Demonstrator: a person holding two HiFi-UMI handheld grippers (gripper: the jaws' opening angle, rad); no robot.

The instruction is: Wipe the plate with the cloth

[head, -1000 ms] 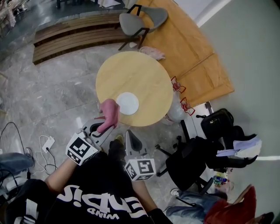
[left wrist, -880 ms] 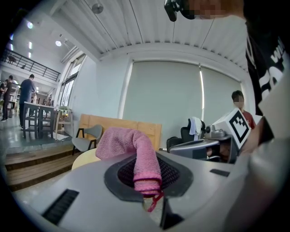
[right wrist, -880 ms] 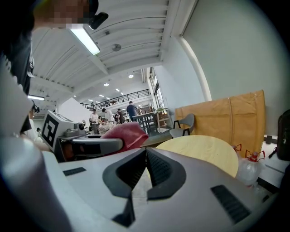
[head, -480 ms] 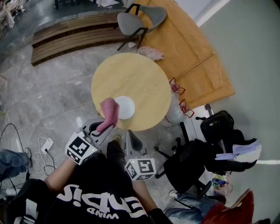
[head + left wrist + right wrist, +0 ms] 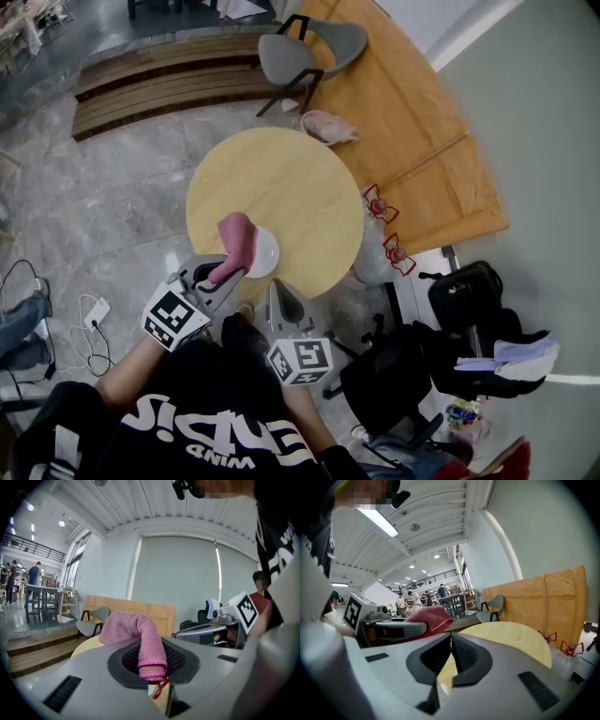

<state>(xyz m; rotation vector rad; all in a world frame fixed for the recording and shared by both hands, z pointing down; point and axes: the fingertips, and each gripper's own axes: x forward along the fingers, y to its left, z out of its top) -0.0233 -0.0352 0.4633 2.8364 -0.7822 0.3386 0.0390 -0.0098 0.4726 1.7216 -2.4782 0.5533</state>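
Note:
A round wooden table (image 5: 291, 187) carries a white plate (image 5: 266, 255) near its close edge. My left gripper (image 5: 223, 274) is shut on a pink cloth (image 5: 234, 242), which rises from the jaws and covers the plate's left part in the head view. In the left gripper view the cloth (image 5: 140, 639) is pinched between the dark pads and folds over to the left. My right gripper (image 5: 279, 291) hangs just short of the table's edge, to the right of the left one. Its jaws (image 5: 451, 654) are shut with nothing between them.
A grey chair (image 5: 309, 47) stands beyond the table, with a pink bundle (image 5: 328, 125) on the floor beside it. Wooden steps (image 5: 159, 80) lie at the far left. A black office chair (image 5: 394, 366) and bags stand at the right. Cables (image 5: 94, 314) lie at the left.
The table and plate have come closer to both grippers. The cloth now overlaps the plate's left part instead of hanging beside it. Both grippers keep their state.

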